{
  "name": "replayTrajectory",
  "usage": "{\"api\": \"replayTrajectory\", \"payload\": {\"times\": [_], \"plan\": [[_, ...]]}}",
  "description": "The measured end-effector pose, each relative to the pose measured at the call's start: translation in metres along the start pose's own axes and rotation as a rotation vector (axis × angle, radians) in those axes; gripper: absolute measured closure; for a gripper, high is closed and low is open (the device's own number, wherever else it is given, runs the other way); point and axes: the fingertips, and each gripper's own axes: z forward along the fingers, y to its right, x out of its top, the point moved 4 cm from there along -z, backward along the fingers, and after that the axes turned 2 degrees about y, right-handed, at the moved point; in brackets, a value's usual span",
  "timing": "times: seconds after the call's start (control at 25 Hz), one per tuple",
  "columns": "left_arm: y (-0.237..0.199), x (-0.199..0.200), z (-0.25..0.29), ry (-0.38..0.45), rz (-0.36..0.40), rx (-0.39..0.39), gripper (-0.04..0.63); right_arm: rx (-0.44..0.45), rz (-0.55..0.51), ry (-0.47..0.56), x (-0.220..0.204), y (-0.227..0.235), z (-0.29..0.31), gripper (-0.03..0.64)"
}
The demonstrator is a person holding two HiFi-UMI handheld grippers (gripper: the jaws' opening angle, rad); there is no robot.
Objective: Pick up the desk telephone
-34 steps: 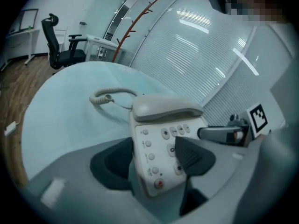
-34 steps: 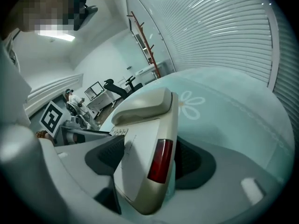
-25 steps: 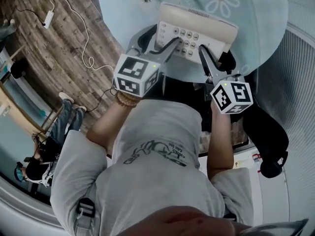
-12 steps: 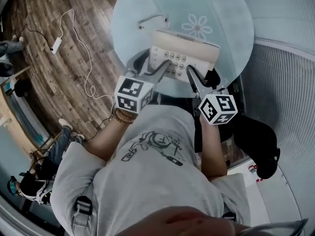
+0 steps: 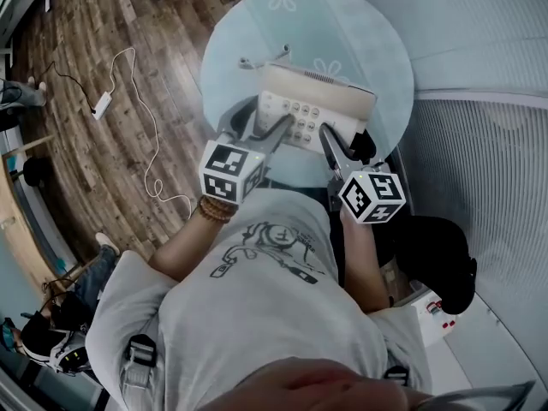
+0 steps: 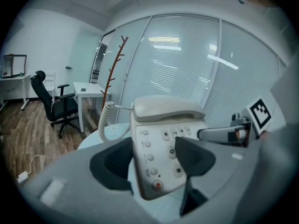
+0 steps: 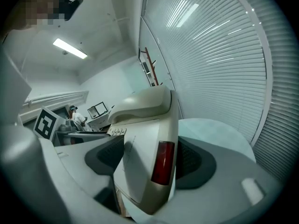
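- Head view: the desk telephone (image 5: 312,101) is held up over the near edge of the round glass table (image 5: 257,32). The left gripper (image 5: 257,128) is clamped on its left end and the right gripper (image 5: 347,146) on its right end.
- Left gripper view: the left gripper (image 6: 154,160) is grasping the desk telephone (image 6: 163,143), with one pad lying on the buttons and the other against the outer side. The handset (image 6: 166,108) sits in its cradle, and the coiled cord (image 6: 105,120) hangs off to the left.
- Right gripper view: the right gripper (image 7: 149,162) has both pads squeezing the desk telephone (image 7: 135,148) edge-on, with its dark red panel (image 7: 162,162) right between them. The tabletop is visible low down behind it.
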Motion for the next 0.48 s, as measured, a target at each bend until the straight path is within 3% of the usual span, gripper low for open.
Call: {"api": "replayTrajectory", "payload": {"times": [0.2,0.48], "plan": [[0.016,0.027,-0.026,0.092,0.018,0.023,0.31,0.013,-0.026,0.053,0.022,-0.022,-0.022,0.293],[0.032,0.061,-0.049,0.155,0.055,0.024,0.31,0.017,-0.045,0.117,0.053,-0.041,-0.044,0.293]]}}
